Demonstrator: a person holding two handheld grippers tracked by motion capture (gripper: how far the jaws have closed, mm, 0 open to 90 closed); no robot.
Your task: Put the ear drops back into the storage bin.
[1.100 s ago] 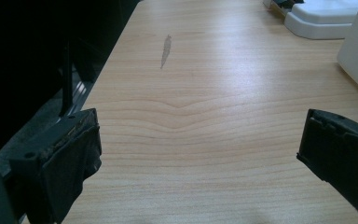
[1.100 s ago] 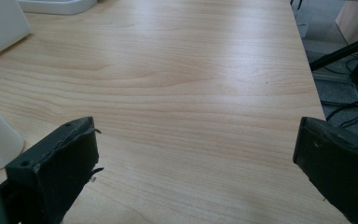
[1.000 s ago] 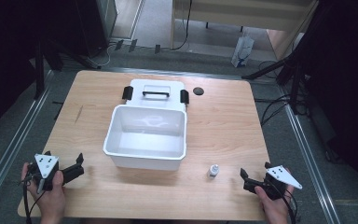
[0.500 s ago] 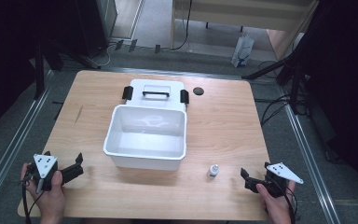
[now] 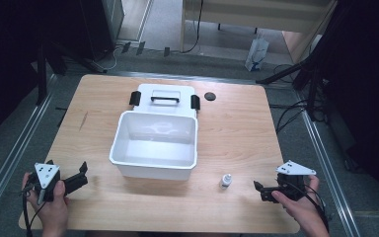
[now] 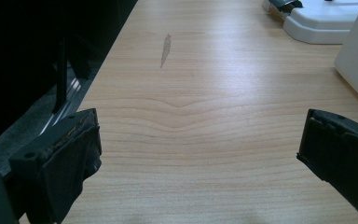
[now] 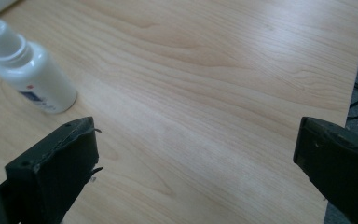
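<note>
My left gripper (image 5: 81,174) rests at the near left, jaws spread wide over bare table (image 5: 237,128). The white bin (image 5: 155,143) sits mid-table (lid (image 5: 164,98) just behind). The small bottle (image 5: 225,180) stands right of it — near my right gripper (image 5: 258,188), equally wide, empty.

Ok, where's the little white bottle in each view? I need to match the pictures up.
High view: the small white bottle stands upright on the wooden table, just front-right of the white bin, left of the right hand-held gripper.
Right gripper view: upper left, beyond the left jaw.
Left gripper view: not in it.
Shared landmark: the table's wood grain.
</note>
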